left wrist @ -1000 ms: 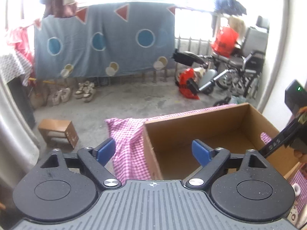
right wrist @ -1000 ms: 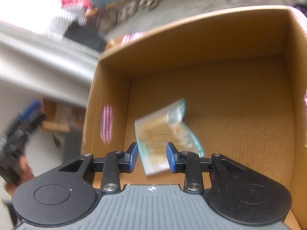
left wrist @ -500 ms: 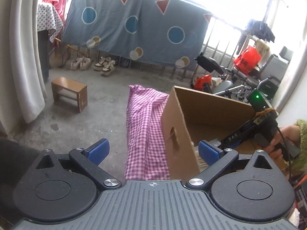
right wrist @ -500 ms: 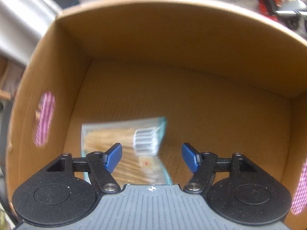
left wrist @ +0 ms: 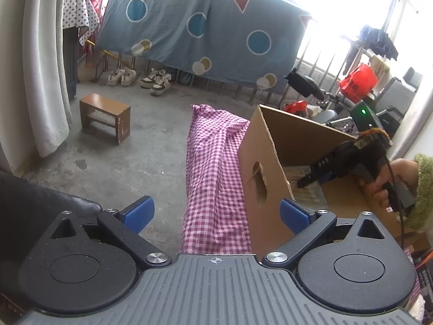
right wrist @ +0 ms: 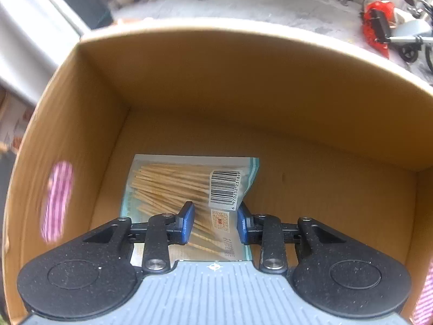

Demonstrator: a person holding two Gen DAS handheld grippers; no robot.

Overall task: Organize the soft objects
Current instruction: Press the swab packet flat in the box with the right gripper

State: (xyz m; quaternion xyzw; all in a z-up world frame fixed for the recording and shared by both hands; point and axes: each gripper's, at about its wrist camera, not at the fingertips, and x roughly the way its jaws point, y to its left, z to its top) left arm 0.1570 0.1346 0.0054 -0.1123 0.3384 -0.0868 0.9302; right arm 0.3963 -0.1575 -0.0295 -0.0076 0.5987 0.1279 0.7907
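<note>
A clear packet of thin wooden sticks (right wrist: 173, 187) with a barcode label lies on the floor of the open cardboard box (right wrist: 243, 86). My right gripper (right wrist: 215, 222) points down into the box. Its jaws are closing, with the packet's near part between the blue pads, which seem to pinch it. In the left wrist view the right gripper (left wrist: 305, 182) reaches into the box (left wrist: 257, 157), held by a hand in a green sleeve (left wrist: 423, 189). My left gripper (left wrist: 216, 214) is wide open and holds nothing. It hovers over the pink checked cloth (left wrist: 213, 168) beside the box's left wall.
The box stands on the checked cloth. On the concrete floor to the left are a small wooden stool (left wrist: 105, 116) and a white curtain (left wrist: 40, 67). Shoes (left wrist: 157, 81) and a hanging blue sheet (left wrist: 203, 32) are behind. Wheelchairs and red bags (left wrist: 357, 81) crowd the back right.
My right jaws opened and the packet dropped flat onto the box floor; they have since narrowed around it again. The left gripper swung to the box's left side and settled there.
</note>
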